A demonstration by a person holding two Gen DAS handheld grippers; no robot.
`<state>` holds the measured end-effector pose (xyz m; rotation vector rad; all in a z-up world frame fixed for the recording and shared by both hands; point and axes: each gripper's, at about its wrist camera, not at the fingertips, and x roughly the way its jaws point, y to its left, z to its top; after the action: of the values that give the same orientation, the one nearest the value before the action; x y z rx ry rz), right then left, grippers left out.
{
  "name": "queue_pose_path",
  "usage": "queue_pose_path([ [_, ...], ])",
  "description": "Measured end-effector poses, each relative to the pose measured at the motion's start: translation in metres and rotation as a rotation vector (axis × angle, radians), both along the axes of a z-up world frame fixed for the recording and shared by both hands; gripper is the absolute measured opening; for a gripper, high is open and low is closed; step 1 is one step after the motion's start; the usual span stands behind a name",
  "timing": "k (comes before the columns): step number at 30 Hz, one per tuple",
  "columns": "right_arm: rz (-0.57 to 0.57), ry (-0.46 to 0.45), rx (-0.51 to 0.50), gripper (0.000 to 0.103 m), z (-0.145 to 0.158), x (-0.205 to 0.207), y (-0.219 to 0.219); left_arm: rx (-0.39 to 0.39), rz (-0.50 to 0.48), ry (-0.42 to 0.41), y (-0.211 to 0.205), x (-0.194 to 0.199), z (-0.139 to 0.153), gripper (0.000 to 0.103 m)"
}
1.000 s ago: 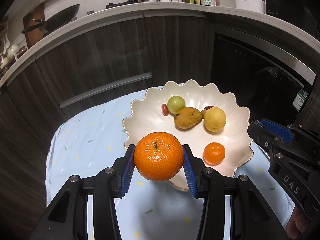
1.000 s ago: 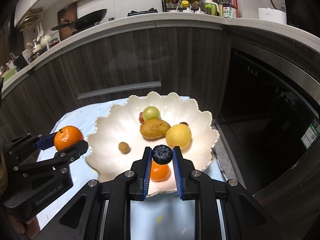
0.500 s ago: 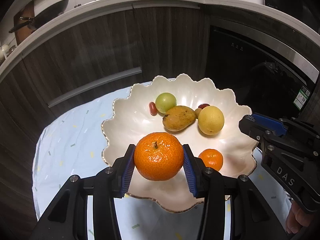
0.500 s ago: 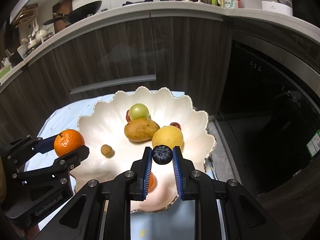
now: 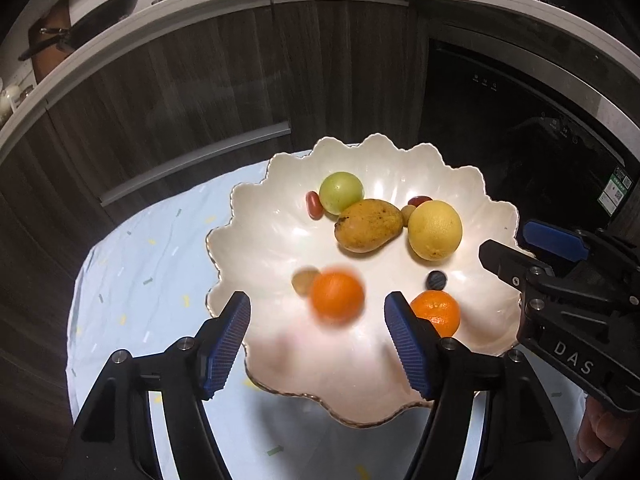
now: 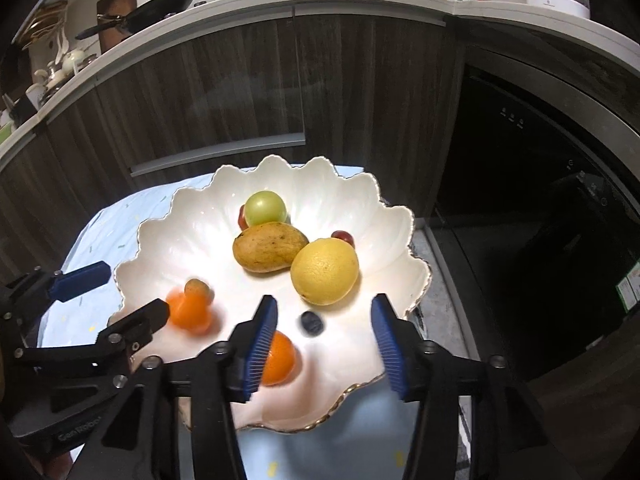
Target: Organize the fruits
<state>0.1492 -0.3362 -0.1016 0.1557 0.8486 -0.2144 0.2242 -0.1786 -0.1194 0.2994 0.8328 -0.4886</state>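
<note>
A white scalloped bowl point(image 5: 256, 236) point(image 6: 192, 216) holds a green fruit point(image 5: 341, 191), a mango point(image 5: 368, 225), a lemon point(image 5: 435, 230), small red fruits and a small orange point(image 5: 436, 312). My left gripper point(image 5: 318, 338) is open above the bowl's near rim; a motion-blurred orange point(image 5: 337, 294) point(image 6: 190, 310) is free inside the bowl beside a small brown fruit point(image 5: 304, 280). My right gripper point(image 6: 324, 336) is open; a blueberry point(image 6: 312, 323) point(image 5: 436, 279) lies in the bowl between its fingers.
The bowl stands on a pale blue confetti-print cloth point(image 5: 140, 264) over a small table. Dark wood cabinets point(image 5: 180, 92) and a black oven door point(image 5: 520, 128) stand close behind. A counter above holds bottles and a pan.
Both grippers moved forward over the bowl and opened. The orange left the left gripper and the blueberry left the right gripper; both are now in the bowl.
</note>
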Motion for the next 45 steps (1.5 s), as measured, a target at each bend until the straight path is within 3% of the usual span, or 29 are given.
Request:
queue_pose_path([
  [2,-0.010,-0.004,0.001,0.059,0.002,-0.002,-0.001,0.002,0.002,-0.003,0.000,-0.001,0.002,0.071],
  [4,-0.023,-0.015,-0.004,0.072,0.005,-0.006,-0.001,-0.016,0.002,-0.007,0.003,-0.003,0.005,0.076],
  [7,-0.038,-0.031,-0.008,0.077,0.011,-0.011,-0.002,-0.017,0.015,-0.022,0.006,-0.007,0.011,0.082],
  [14,-0.042,-0.047,-0.005,0.079,0.021,-0.021,0.005,-0.016,0.057,-0.048,0.018,-0.020,0.024,0.092],
  [22,-0.031,-0.064,-0.025,0.080,0.035,-0.038,0.022,-0.025,0.126,-0.079,0.044,-0.038,0.042,0.092],
  [26,-0.026,-0.070,-0.037,0.080,0.042,-0.045,0.031,-0.027,0.166,-0.095,0.056,-0.046,0.049,0.098],
  [42,0.017,-0.098,-0.043,0.082,0.058,-0.086,0.071,-0.033,0.263,-0.123,0.104,-0.097,0.058,0.098],
  [45,0.020,-0.107,-0.050,0.087,0.060,-0.093,0.079,-0.040,0.290,-0.119,0.115,-0.104,0.058,0.098],
])
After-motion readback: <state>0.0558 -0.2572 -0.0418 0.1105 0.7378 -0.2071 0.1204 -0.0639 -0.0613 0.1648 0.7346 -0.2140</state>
